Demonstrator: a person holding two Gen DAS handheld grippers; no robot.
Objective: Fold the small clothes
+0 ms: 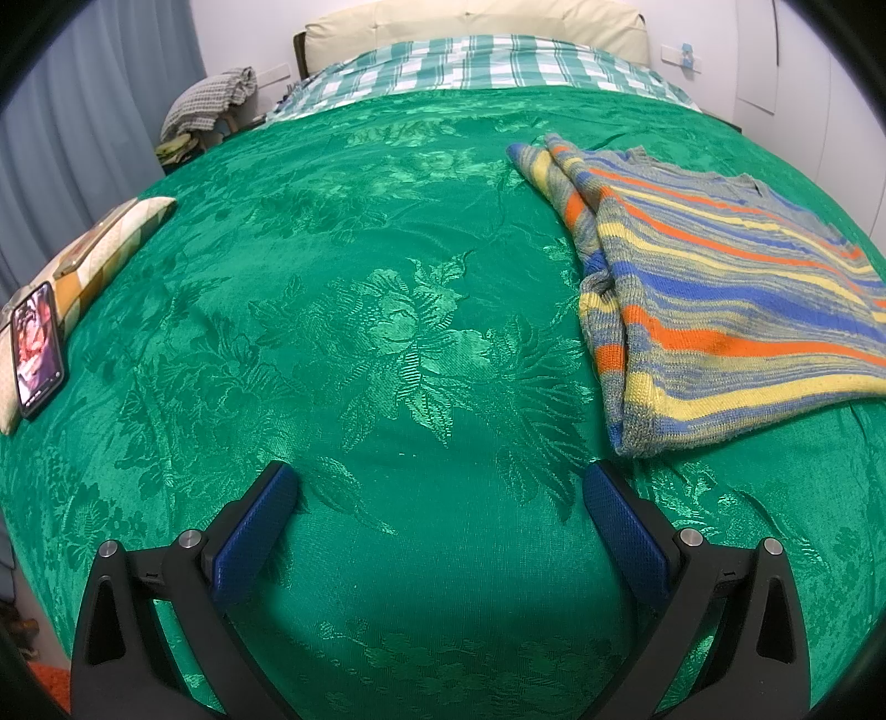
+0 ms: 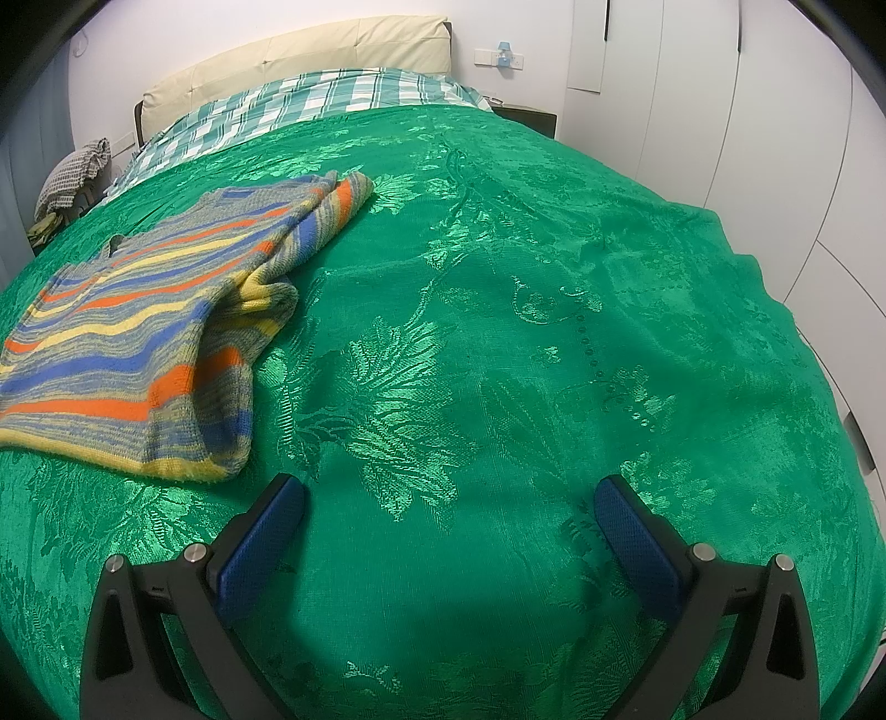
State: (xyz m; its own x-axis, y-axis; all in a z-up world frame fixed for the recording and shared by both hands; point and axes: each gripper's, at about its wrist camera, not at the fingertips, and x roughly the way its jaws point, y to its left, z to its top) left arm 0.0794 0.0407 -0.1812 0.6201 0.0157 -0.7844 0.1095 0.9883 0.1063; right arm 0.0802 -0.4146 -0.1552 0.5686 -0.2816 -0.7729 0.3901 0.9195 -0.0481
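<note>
A small knitted sweater [image 1: 720, 310] with blue, orange, yellow and grey stripes lies flat on the green bedspread [image 1: 387, 332]. In the left wrist view it is at the right, one sleeve stretched toward the bed's head. My left gripper [image 1: 440, 479] hovers open over bare bedspread, the sweater's hem corner just beyond its right finger. In the right wrist view the sweater [image 2: 138, 343] lies at the left. My right gripper [image 2: 449, 493] is open above the bedspread [image 2: 526, 360], its left finger near the sweater's lower corner. Neither gripper holds anything.
A phone [image 1: 37, 349] with a lit screen lies at the bed's left edge beside a patterned cushion [image 1: 111, 243]. A checked pillow [image 1: 470, 63] and cream headboard [image 1: 476, 22] are at the far end. White wardrobe doors [image 2: 747, 138] stand right of the bed. A cloth-draped object [image 1: 210, 102] stands far left.
</note>
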